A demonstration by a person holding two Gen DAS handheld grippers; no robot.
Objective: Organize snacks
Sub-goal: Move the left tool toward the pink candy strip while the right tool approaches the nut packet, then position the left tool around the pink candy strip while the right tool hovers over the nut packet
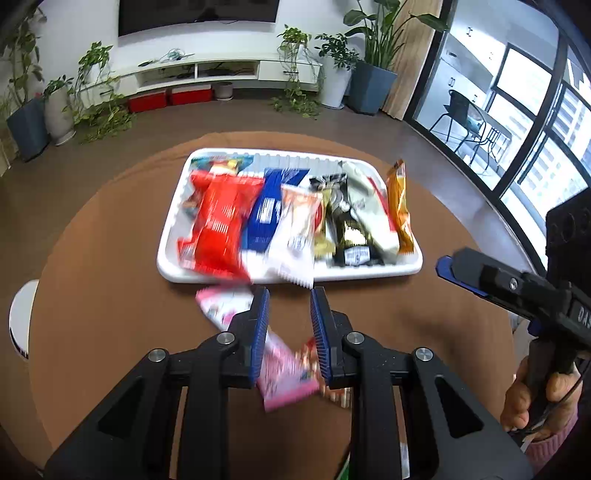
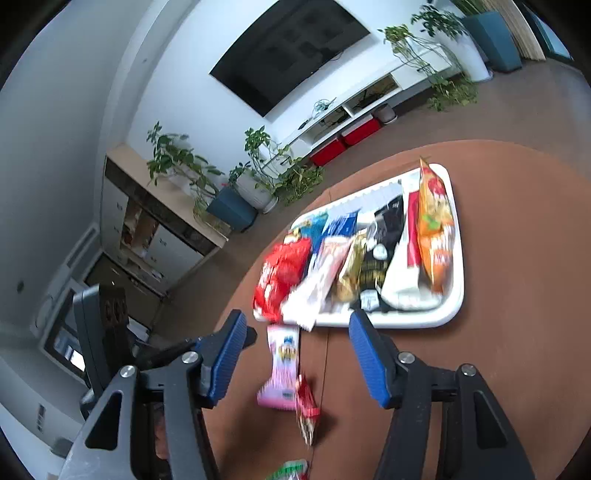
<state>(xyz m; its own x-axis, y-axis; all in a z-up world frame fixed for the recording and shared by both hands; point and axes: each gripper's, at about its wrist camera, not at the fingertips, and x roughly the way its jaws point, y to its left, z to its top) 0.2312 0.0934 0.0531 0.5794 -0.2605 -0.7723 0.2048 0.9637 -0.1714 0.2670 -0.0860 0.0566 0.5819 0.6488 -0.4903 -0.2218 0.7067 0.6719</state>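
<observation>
1. Your landmark's the wall TV [image 1: 197, 14], dark on a white wall.
2. Right under it: a long white media shelf [image 1: 207, 72], red boxes [image 1: 170, 99] beneath.
3. Potted plants [image 1: 369, 55] flank it.
4. Far right of it, big daylight windows [image 1: 535, 122].

Two wrist fisheyes — close, angled down (shared: snack tray [image 1: 168, 254] [image 2: 456, 295])

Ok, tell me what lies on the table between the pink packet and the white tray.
Nothing: in the right wrist view the pink packet almost meets the white tray, with only brown table showing.
</observation>
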